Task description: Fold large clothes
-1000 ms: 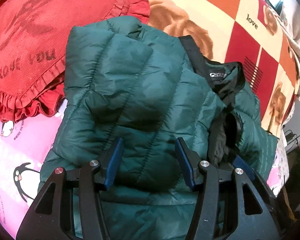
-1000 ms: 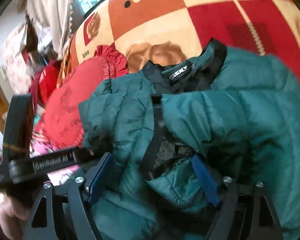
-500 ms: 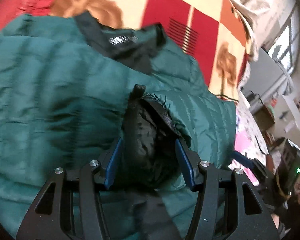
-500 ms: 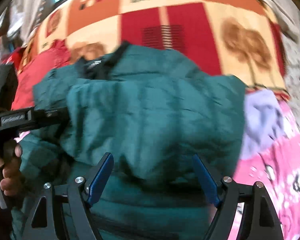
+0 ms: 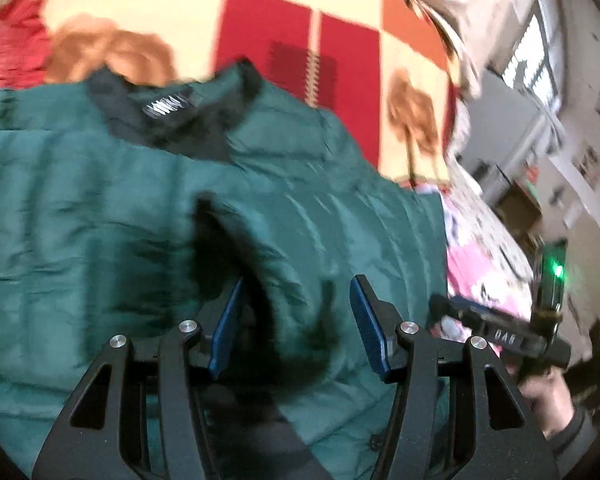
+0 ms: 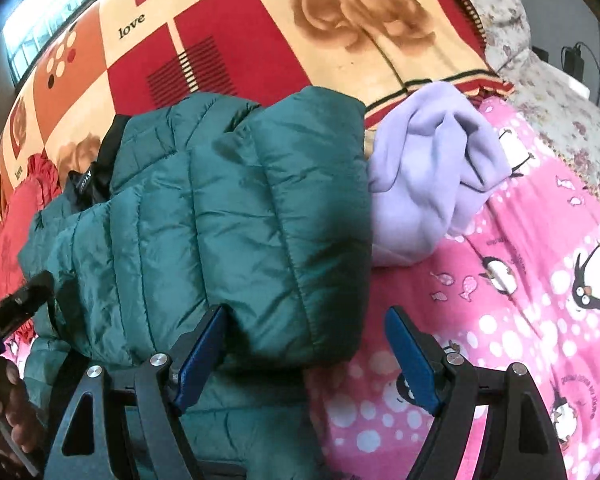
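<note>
A dark green quilted puffer jacket (image 5: 100, 208) with a black collar and label lies on the bed, its sleeves folded over the body. It also shows in the right wrist view (image 6: 228, 216). My left gripper (image 5: 296, 304) is open just above the jacket's middle, with a folded green edge and dark lining between its fingers. My right gripper (image 6: 304, 332) is open over the jacket's right edge, its left finger (image 6: 204, 340) by the fabric and its right finger over the pink sheet. The right gripper also shows at the right of the left wrist view (image 5: 500, 332).
A red, orange and cream blanket (image 6: 236, 28) lies behind the jacket. A lilac garment (image 6: 432, 168) lies right of it on the pink penguin sheet (image 6: 540, 280). A red frilled pillow (image 6: 16, 216) is at the left. Room furniture (image 5: 520, 128) stands beyond the bed.
Both grippers have swung right across the jacket. The right one has moved from the jacket's middle to its right edge. The left one has drawn back a little from the black sleeve opening.
</note>
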`<state>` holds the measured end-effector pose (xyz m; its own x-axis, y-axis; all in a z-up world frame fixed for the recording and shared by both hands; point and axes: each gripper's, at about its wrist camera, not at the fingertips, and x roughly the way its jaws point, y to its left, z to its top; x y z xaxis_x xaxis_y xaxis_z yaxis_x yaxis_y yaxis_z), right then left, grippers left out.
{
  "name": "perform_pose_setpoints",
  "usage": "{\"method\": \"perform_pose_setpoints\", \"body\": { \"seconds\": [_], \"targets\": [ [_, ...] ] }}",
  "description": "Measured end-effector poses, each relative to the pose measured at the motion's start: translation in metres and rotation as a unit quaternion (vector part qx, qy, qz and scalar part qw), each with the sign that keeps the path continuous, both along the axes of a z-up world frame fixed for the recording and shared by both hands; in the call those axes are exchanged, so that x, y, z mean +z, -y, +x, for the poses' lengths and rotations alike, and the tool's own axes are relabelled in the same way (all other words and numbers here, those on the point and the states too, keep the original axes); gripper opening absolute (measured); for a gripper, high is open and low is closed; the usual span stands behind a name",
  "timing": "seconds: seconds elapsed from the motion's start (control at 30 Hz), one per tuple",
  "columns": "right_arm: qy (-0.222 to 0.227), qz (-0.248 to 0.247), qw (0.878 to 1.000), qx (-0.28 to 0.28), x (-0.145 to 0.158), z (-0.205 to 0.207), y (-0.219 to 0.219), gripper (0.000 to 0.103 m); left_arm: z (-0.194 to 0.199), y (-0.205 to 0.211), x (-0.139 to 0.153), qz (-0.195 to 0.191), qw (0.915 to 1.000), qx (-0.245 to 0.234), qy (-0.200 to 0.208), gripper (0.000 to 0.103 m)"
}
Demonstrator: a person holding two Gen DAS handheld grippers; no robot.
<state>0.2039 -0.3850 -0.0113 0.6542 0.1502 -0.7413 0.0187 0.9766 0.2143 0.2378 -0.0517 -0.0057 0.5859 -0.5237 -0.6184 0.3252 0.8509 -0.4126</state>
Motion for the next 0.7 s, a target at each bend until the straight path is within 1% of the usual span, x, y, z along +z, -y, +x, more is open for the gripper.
{"method": "perform_pose_setpoints", "body": {
  "seconds": [0.07,0.1,0.13,0.17,0.2,0.23,0.3,0.33,0.43,0.5,0.57,0.67,0.7],
  "targets": [
    [0.002,-0.003,1.000,0.001,0.001,-0.001,0.000,0.079,0.010,0.009,-0.012,0.024,0.9993,0.009,-0.027,0.054],
    [0.000,-0.004,1.000,0.000,0.000,-0.001,0.001,0.079,0.013,0.010,-0.016,0.025,0.9989,0.014,-0.037,0.054],
    [0.000,-0.005,1.000,-0.003,0.000,-0.002,0.002,0.079,0.014,0.007,-0.020,0.016,0.9989,0.020,-0.039,0.045],
    [-0.001,-0.006,1.000,-0.008,0.000,-0.001,0.001,0.079,0.014,0.006,-0.020,0.008,0.9990,0.024,-0.037,0.031],
    [-0.001,-0.007,1.000,-0.014,0.000,-0.001,0.002,0.079,0.015,0.005,-0.021,0.004,0.9988,0.024,-0.043,0.006],
    [0.000,-0.007,1.000,-0.024,0.001,-0.001,0.005,0.079,0.013,0.005,-0.020,0.004,0.9987,0.027,-0.043,0.006],
    [0.004,-0.009,0.999,-0.040,0.002,-0.004,0.011,0.079,0.006,0.000,-0.010,0.018,0.9986,0.044,-0.021,0.004],
    [0.007,-0.009,0.999,-0.053,0.004,-0.005,0.015,0.079,0.002,-0.006,-0.004,0.018,0.9981,0.058,-0.012,0.004],
    [0.016,-0.007,0.997,-0.077,0.010,-0.008,0.022,0.079,-0.009,-0.038,0.015,-0.004,0.9944,0.105,0.005,0.004],
    [0.021,0.002,0.996,-0.088,0.014,-0.010,0.026,0.079,-0.020,-0.068,0.026,-0.012,0.9892,0.144,0.022,0.004],
    [0.020,0.009,0.996,-0.090,0.015,-0.009,0.026,0.079,-0.030,-0.098,0.030,-0.021,0.9828,0.180,0.033,0.004],
    [0.019,0.012,0.996,-0.090,0.016,-0.009,0.024,0.079,-0.035,-0.140,0.030,-0.028,0.9691,0.242,0.038,0.004],
    [0.020,0.013,0.996,-0.089,0.016,-0.009,0.022,0.079,-0.034,-0.152,0.027,-0.030,0.9647,0.260,0.033,0.004]
  ]
}}
